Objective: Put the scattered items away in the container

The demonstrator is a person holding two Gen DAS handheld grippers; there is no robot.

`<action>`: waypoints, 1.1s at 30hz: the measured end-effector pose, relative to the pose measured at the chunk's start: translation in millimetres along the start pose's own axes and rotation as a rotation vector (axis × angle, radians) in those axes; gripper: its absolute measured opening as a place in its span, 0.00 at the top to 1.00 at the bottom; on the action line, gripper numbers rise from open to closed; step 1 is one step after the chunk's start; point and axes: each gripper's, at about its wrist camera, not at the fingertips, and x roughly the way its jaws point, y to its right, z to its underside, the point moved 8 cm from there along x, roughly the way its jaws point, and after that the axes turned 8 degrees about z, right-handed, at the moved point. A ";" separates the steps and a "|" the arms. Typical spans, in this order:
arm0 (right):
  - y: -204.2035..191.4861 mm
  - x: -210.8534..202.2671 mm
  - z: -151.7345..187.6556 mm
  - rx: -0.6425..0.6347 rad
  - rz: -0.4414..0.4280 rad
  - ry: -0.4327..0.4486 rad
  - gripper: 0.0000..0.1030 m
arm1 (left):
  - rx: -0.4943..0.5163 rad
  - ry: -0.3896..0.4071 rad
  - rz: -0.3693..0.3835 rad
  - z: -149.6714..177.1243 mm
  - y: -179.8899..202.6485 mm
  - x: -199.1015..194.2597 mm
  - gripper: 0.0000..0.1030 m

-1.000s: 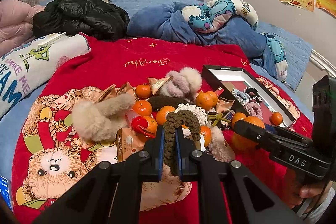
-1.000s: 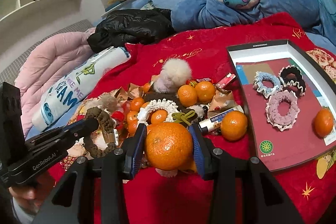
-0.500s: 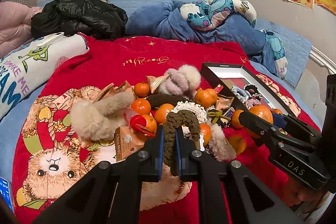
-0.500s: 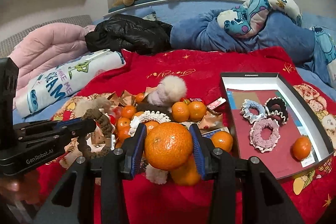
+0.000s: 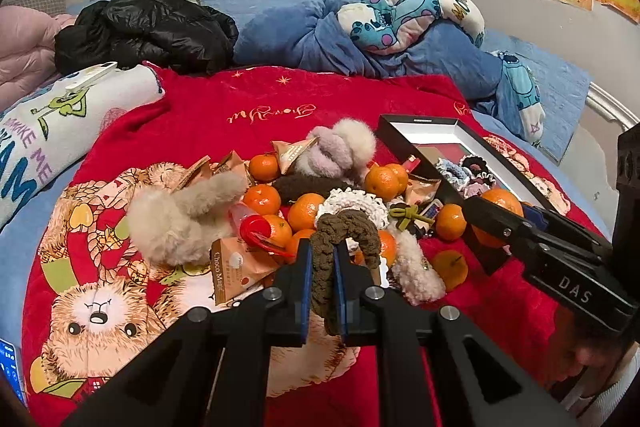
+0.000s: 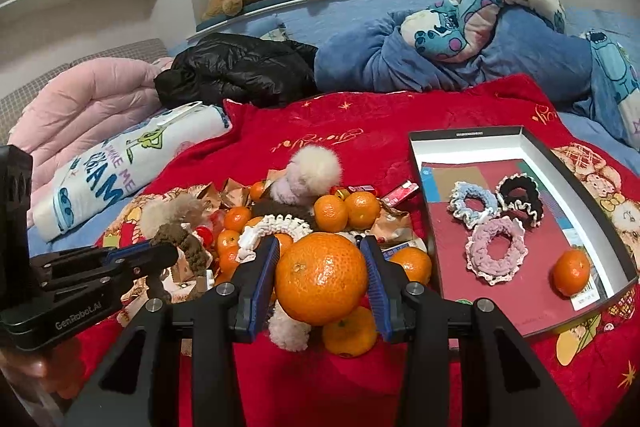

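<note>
My left gripper (image 5: 320,255) is shut on a brown knitted scrunchie (image 5: 344,227), held above a pile of mandarins, scrunchies and snack packets (image 5: 280,203) on the red blanket. My right gripper (image 6: 322,267) is shut on a large mandarin (image 6: 322,277), lifted above the pile's right edge. The black box (image 6: 472,135) lies to the right and holds three scrunchies (image 6: 496,251) and one mandarin (image 6: 572,273). The right gripper with its mandarin shows in the left wrist view (image 5: 498,211) next to the box (image 5: 420,121). The left gripper shows in the right wrist view (image 6: 160,255).
A white printed pillow (image 5: 60,123), a black jacket (image 5: 144,27) and blue bedding with a cartoon plush (image 5: 400,23) lie behind the pile. A loose mandarin (image 6: 348,333) and a fluffy cream scrunchie (image 6: 288,331) lie under the right gripper. A phone edge (image 5: 8,367) shows at far left.
My right gripper has risen with the mandarin and shifted toward the box side. My left gripper keeps the brown scrunchie in the same place.
</note>
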 end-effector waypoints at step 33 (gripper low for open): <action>190.1 -45.0 -12.9 0.280 0.127 0.051 0.61 | 0.090 -0.024 0.291 -31.4 200.3 78.5 0.90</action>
